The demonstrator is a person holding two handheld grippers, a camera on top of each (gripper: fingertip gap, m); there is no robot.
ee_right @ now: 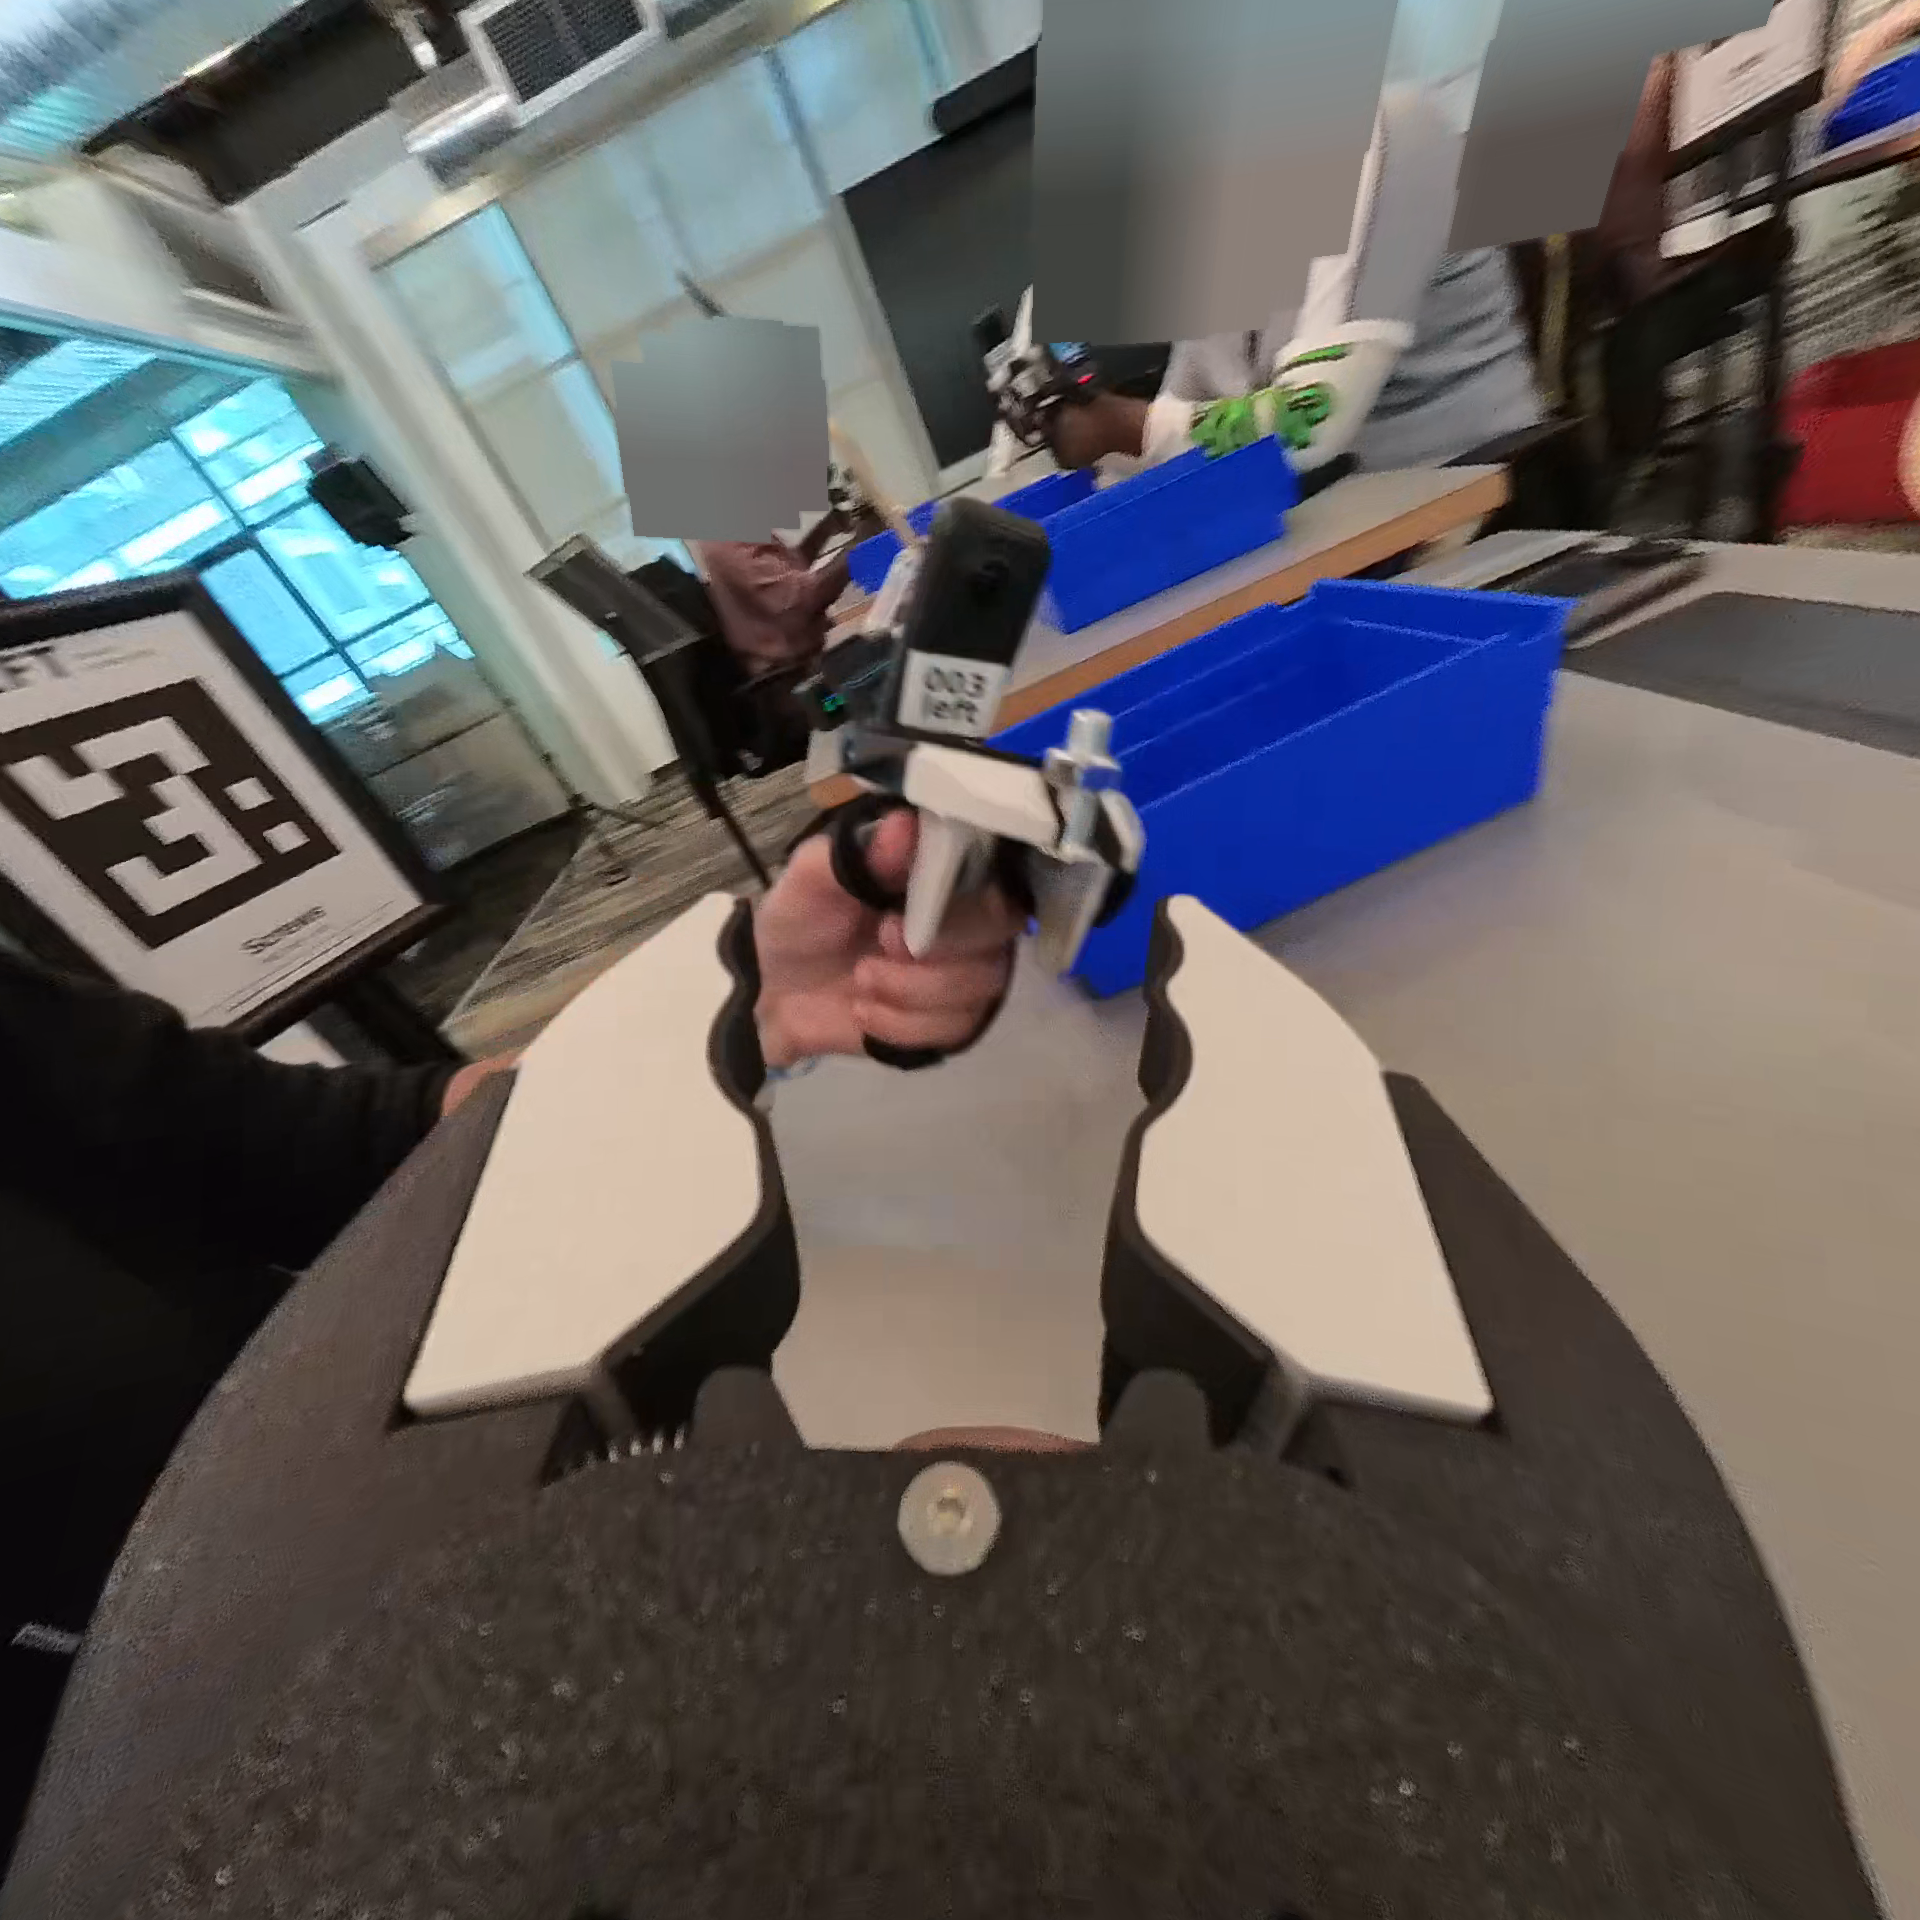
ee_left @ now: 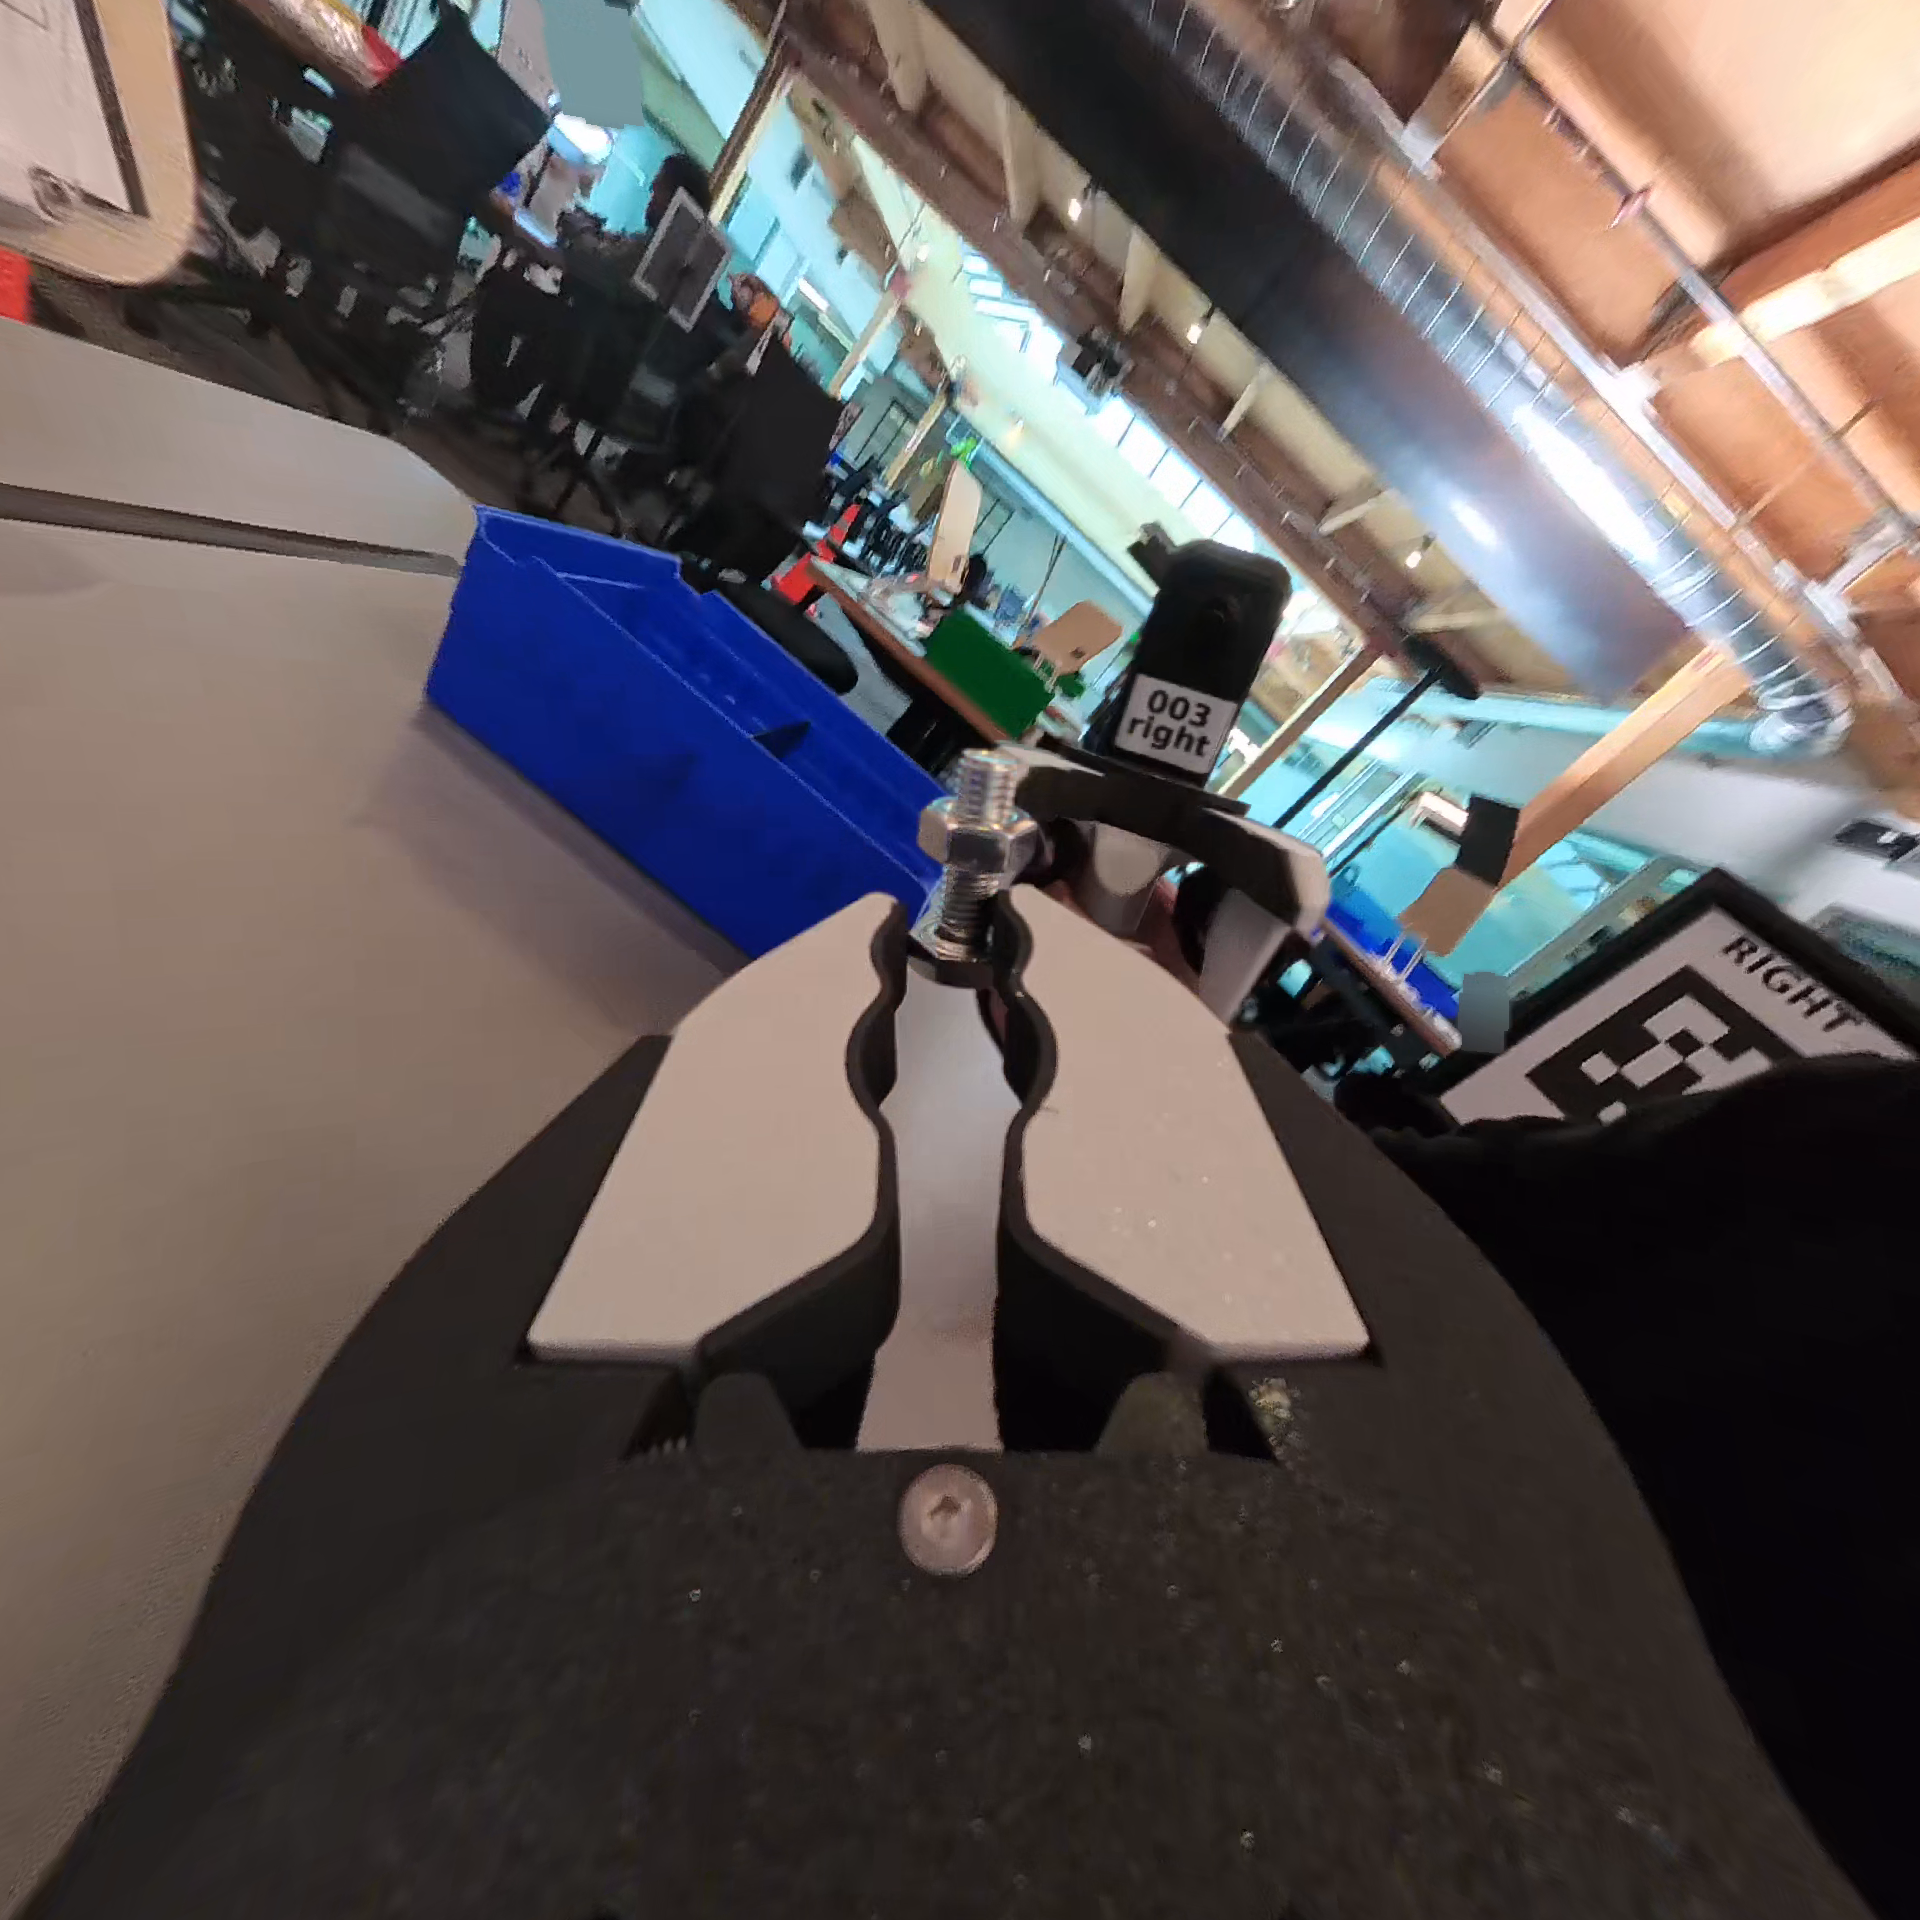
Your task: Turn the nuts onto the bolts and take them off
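Left gripper [ee_left: 951, 940]: fingers drawn in tight, pinching the lower shank of a silver bolt [ee_left: 968, 831] right at the fingertips. Bolt stands nearly upright out of the grip, threaded end up. A hex nut [ee_left: 977, 831] sits threaded partway down the shank, a few threads bare above it, more thread showing between nut and fingertips.

From the right wrist view the same left gripper [ee_right: 1086, 831] shows across the way, held up off the table in a person's hand [ee_right: 883, 966], bolt and nut [ee_right: 1081, 764] poking up from its tips. A small black camera [ee_right: 971, 613] with a white label rides on top of it.

Right gripper [ee_right: 951, 966]: fingers spread wide apart, nothing between them, only grey table [ee_right: 1558, 1039] seen through the gap. It sits apart from the bolt, not touching it. In the left wrist view the right gripper [ee_left: 1174, 842] shows just behind the bolt, tips near the nut; whether they touch is hard to tell from there.

Outward: a blue plastic bin [ee_right: 1330, 748] rests on the table behind the left gripper, open side up. A second blue bin [ee_right: 1164, 520] on a farther table. A board with a black-and-white square marker [ee_right: 177, 800] stands left of the table. A dark sleeve [ee_right: 156, 1143] comes in from the left edge.
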